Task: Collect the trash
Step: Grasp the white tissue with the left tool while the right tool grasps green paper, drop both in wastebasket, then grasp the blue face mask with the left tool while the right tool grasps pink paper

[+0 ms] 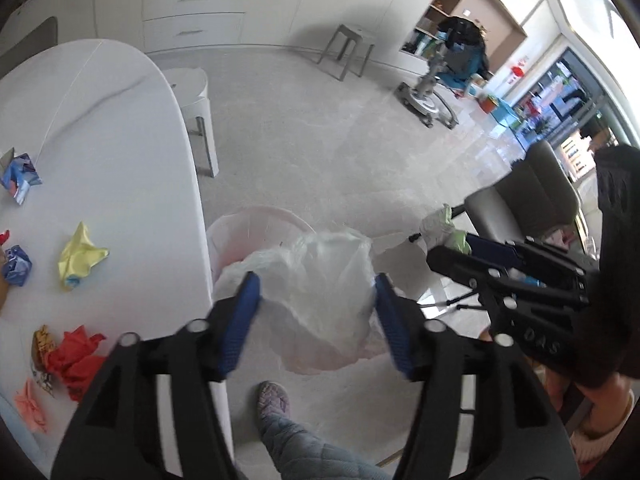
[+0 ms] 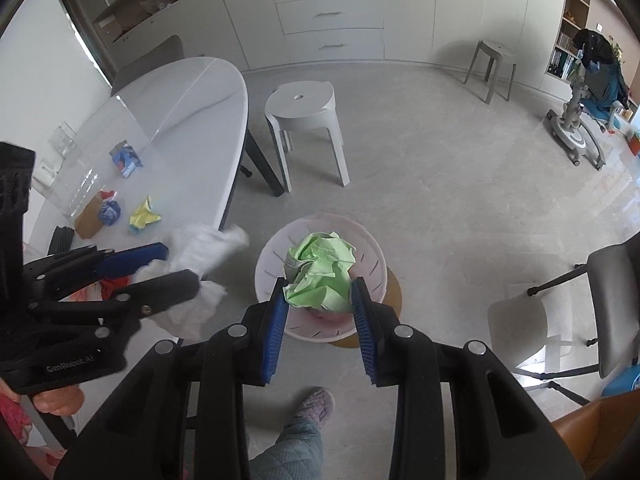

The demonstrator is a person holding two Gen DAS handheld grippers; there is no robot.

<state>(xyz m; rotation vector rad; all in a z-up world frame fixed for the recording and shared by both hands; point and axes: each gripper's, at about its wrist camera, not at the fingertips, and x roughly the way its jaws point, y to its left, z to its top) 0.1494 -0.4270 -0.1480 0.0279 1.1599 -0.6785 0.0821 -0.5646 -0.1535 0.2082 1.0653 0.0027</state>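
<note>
The right gripper's (image 2: 320,292) jaws pinch a crumpled green paper (image 2: 322,274), with the pale pink bin (image 2: 376,256) on the floor directly below it. The left gripper's (image 1: 316,292) jaws are spread; a clear plastic bag (image 1: 320,276) lies between them, and whether the pads touch it cannot be told. Left of both jaws, on the white table (image 2: 188,100), lie more scraps: yellow paper (image 1: 80,254), red paper (image 1: 76,356), a blue wad (image 1: 18,266).
</note>
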